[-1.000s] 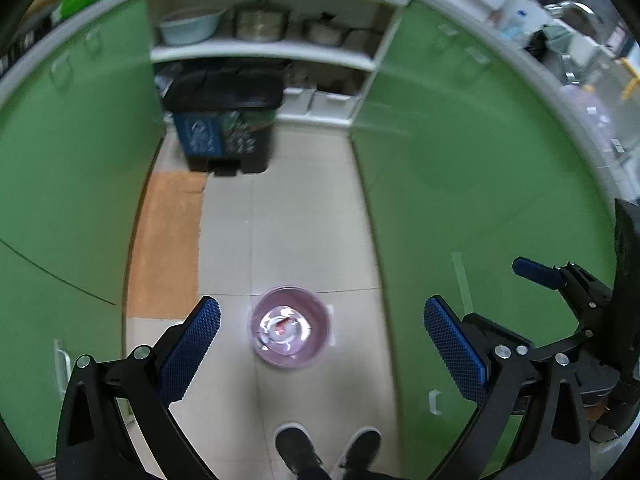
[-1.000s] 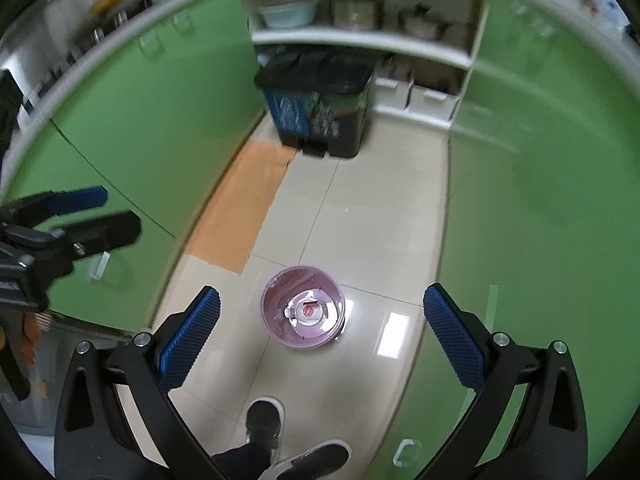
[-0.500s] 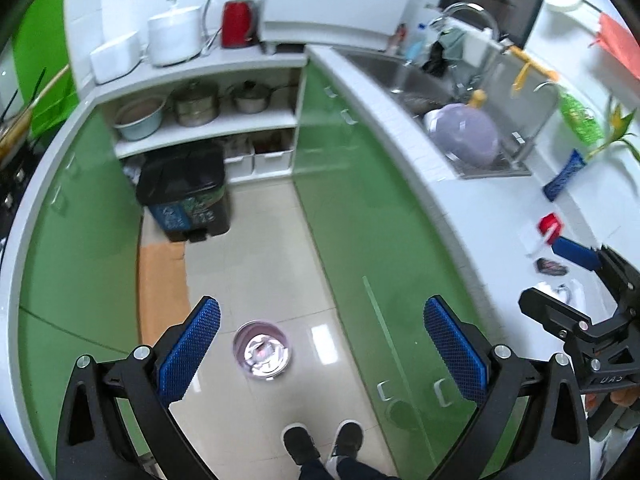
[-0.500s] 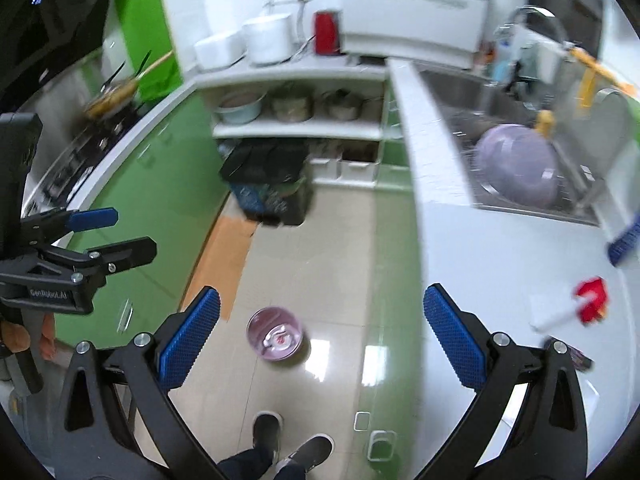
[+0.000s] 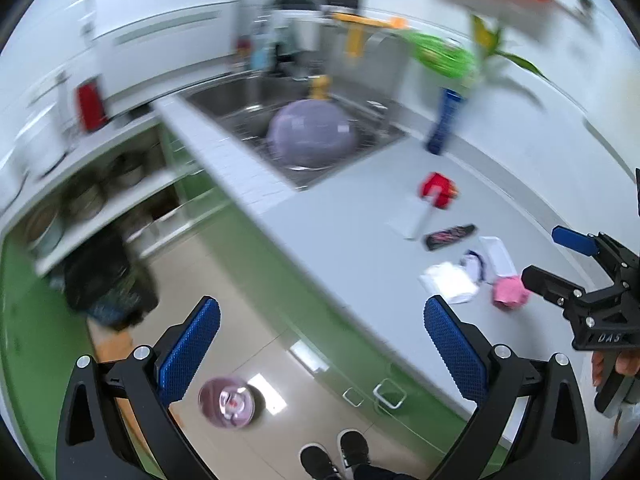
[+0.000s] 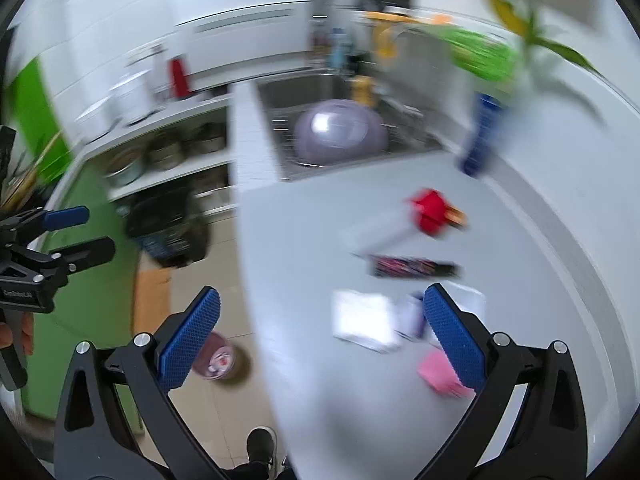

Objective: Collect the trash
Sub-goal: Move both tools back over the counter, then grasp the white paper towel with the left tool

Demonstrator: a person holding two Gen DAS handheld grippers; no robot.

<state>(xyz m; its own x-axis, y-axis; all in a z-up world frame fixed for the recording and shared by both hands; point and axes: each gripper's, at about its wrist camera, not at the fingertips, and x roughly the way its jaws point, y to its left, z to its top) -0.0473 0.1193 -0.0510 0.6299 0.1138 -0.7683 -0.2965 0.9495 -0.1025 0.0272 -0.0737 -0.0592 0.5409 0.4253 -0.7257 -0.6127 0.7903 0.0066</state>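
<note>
Trash lies on the grey counter (image 5: 340,236): a white tissue (image 5: 448,282), a pink crumpled wrapper (image 5: 509,293), a dark snack wrapper (image 5: 450,236), a red wrapper (image 5: 437,189) and a white box (image 5: 498,256). In the right wrist view I see the tissue (image 6: 362,320), pink wrapper (image 6: 438,374), dark wrapper (image 6: 412,267) and red wrapper (image 6: 430,212). A small pink bin (image 5: 227,402) stands on the floor, also in the right wrist view (image 6: 216,358). My left gripper (image 5: 320,350) is open and empty above the floor. My right gripper (image 6: 320,340) is open and empty over the counter edge.
A sink (image 5: 256,104) holds a purple bowl (image 5: 310,134). A blue bottle (image 5: 442,120) stands behind the trash. A black pedal bin (image 5: 104,280) sits by shelves with pots. Green cabinet fronts (image 5: 280,280) run below the counter. My shoes (image 5: 334,452) are on the floor.
Both views have swung up and right from the floor and pink bin to the counter with the trash. Both grippers stayed open.
</note>
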